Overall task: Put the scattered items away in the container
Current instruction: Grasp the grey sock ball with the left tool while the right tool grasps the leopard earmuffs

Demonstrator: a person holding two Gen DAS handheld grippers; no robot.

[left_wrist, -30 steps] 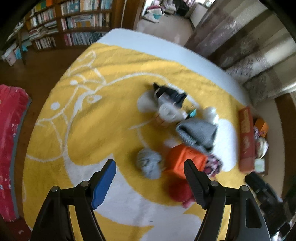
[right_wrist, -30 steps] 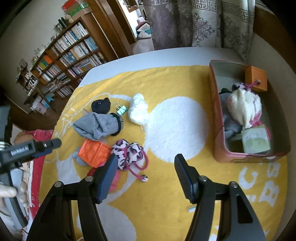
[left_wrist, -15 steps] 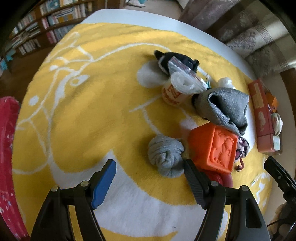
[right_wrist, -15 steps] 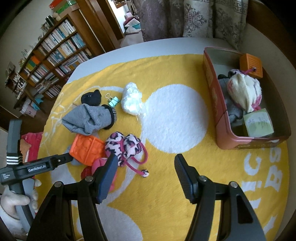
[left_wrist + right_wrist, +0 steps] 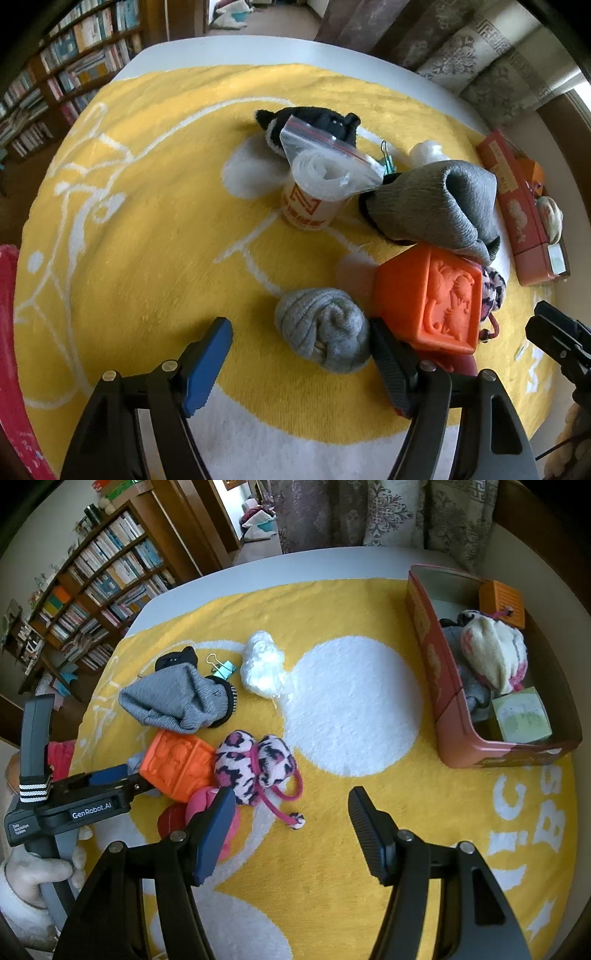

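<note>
My left gripper (image 5: 301, 332) is open and low over the yellow blanket, its jaws either side of a rolled grey sock (image 5: 323, 328). An orange cube (image 5: 430, 297) touches the sock on the right. Behind stand a paper cup (image 5: 308, 205) with a plastic bag (image 5: 325, 162) on it, a grey beanie (image 5: 436, 203) and a black sock (image 5: 317, 120). My right gripper (image 5: 291, 805) is open and empty above the blanket, near leopard earmuffs (image 5: 255, 762). The red box (image 5: 428, 657) sits at the right and holds several items.
A white wad (image 5: 262, 664), a teal binder clip (image 5: 223, 668) and a red-pink item (image 5: 195, 808) lie on the blanket. Bookshelves (image 5: 92, 583) stand at the left, curtains (image 5: 369, 513) behind. The left gripper (image 5: 110, 779) shows in the right wrist view.
My left gripper has moved forward and down toward the rolled grey sock, which now lies between its jaws. My right gripper has come slightly lower and closer to the earmuffs.
</note>
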